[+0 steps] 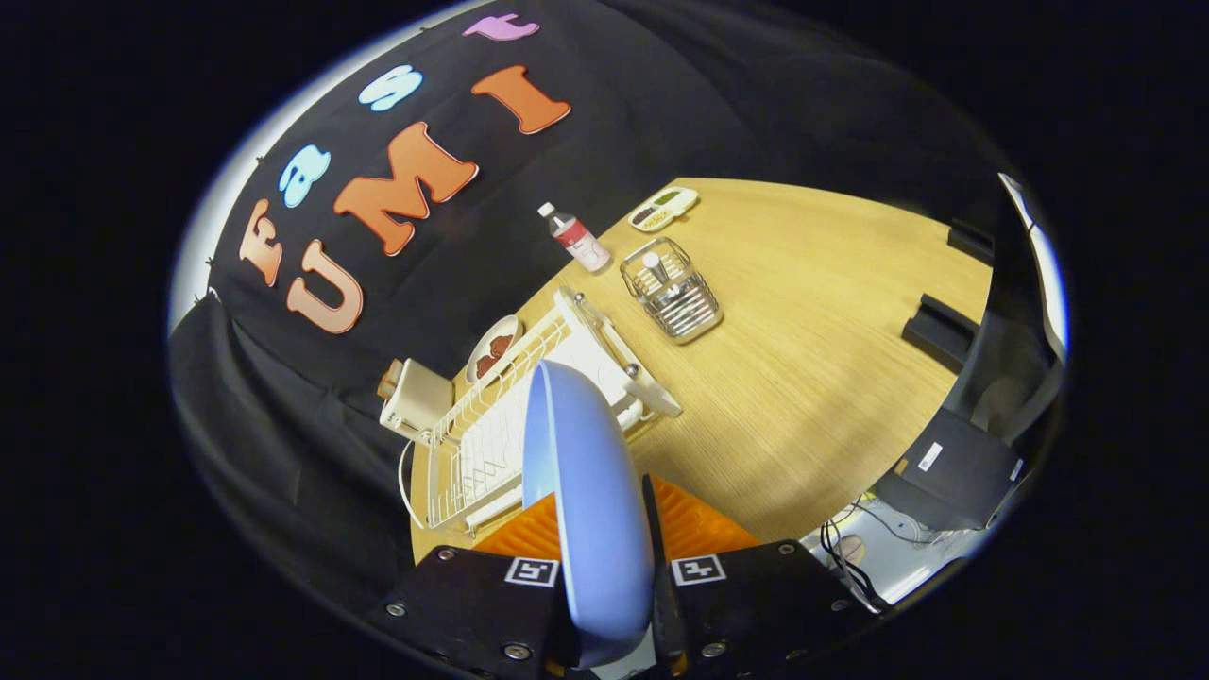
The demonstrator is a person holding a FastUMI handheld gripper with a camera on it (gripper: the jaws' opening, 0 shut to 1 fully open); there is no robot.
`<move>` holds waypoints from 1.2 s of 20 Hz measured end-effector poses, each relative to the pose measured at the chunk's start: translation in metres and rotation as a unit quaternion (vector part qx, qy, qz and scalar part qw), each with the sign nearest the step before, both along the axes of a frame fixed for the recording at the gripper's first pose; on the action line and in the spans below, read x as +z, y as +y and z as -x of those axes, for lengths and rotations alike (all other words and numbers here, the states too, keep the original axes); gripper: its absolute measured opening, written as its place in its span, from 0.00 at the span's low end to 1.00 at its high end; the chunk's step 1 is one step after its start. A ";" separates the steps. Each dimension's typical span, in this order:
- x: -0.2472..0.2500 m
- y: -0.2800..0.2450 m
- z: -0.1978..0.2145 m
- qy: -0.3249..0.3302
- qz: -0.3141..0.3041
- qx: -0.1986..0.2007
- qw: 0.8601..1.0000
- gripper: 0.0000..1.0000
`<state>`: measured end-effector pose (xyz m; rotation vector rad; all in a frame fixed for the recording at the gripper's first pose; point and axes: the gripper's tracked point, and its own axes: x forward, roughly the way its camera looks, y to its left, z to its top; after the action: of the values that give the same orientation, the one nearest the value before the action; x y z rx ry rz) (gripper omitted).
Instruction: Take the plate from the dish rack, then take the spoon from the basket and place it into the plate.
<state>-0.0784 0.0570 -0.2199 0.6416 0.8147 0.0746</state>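
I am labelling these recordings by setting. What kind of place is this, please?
Probably a staged kitchen booth, not a real kitchen: a wooden table against black cloth carries a white dish rack, a wire basket and a bottle. The gripper is shut on a blue plate.

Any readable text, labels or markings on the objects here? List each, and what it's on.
No words readable on any object.
Bottle: label print too small and blurred.
Gripper, shut on the blue plate: two square tag markers, patterns, no words.
Dark box past the table edge: white sticker, illegible.
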 end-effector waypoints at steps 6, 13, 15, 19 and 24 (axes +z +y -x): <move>-0.045 0.013 0.007 0.038 -0.040 0.002 0.998 0.29; -0.075 0.019 0.004 0.067 -0.039 0.002 0.997 0.29; -0.081 0.016 0.001 0.073 -0.028 -0.002 0.997 0.30; -0.080 0.016 -0.002 0.076 -0.031 -0.011 0.997 0.39; -0.069 0.001 -0.005 0.069 0.004 -0.010 0.998 0.69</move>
<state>-0.0732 0.0576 -0.2892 0.6522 0.9410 0.0089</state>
